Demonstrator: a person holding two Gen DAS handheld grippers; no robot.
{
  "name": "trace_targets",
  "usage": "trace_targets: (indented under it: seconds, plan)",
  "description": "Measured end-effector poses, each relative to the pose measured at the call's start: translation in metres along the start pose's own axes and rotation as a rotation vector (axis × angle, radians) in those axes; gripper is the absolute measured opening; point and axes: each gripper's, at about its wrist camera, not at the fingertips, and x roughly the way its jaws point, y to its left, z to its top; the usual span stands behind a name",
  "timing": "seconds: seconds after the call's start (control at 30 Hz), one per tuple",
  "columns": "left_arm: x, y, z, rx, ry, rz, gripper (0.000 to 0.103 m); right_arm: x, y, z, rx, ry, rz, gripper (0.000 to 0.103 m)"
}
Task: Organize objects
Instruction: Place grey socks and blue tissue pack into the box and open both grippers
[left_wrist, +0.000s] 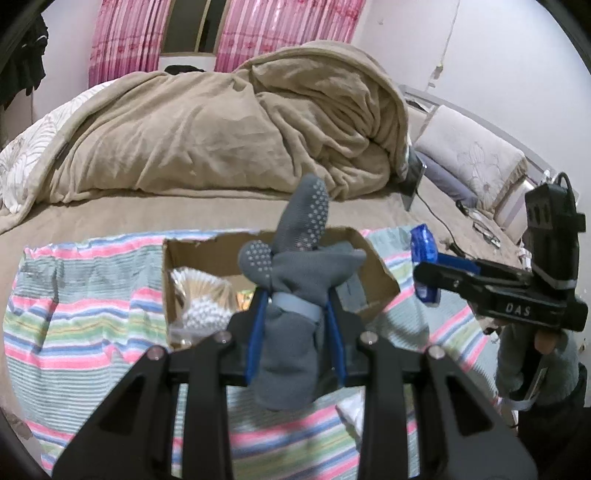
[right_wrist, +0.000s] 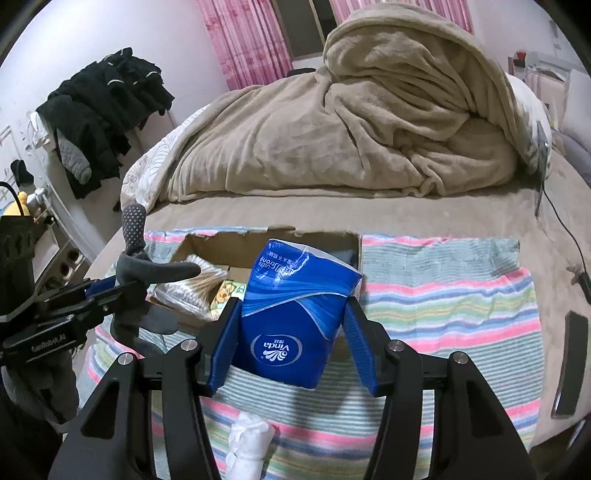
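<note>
My left gripper (left_wrist: 295, 310) is shut on a pair of grey grip socks (left_wrist: 295, 273) and holds it above the near edge of an open cardboard box (left_wrist: 192, 251). My right gripper (right_wrist: 291, 314) is shut on a blue Vinda tissue pack (right_wrist: 291, 306), held above the box's (right_wrist: 332, 236) right part. The right gripper (left_wrist: 428, 273) shows at the right of the left wrist view; the left gripper (right_wrist: 110, 288) with the socks (right_wrist: 147, 269) shows at the left of the right wrist view. The box holds a bag of cotton swabs (right_wrist: 192, 280) and a yellow-green packet (right_wrist: 225, 295).
The box stands on a striped towel (right_wrist: 443, 306) spread over a bed. A rolled white cloth (right_wrist: 247, 443) lies on the towel in front. A heaped beige blanket (right_wrist: 369, 129) fills the back. A dark phone (right_wrist: 569, 362) and a cable (right_wrist: 569, 236) lie at the right.
</note>
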Motion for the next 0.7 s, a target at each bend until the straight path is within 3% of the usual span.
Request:
trace_targets:
  seconds: [0.3,0.7]
  plan:
    - [0.014,0.010,0.019,-0.010,-0.024,0.004,0.032,0.014,-0.001,0.017,-0.020,-0.010,-0.005,0.058]
    - [0.057,0.018,0.023,-0.024,0.018,0.014,0.032,0.052,-0.007,0.021,-0.056,0.029,-0.020,0.058]
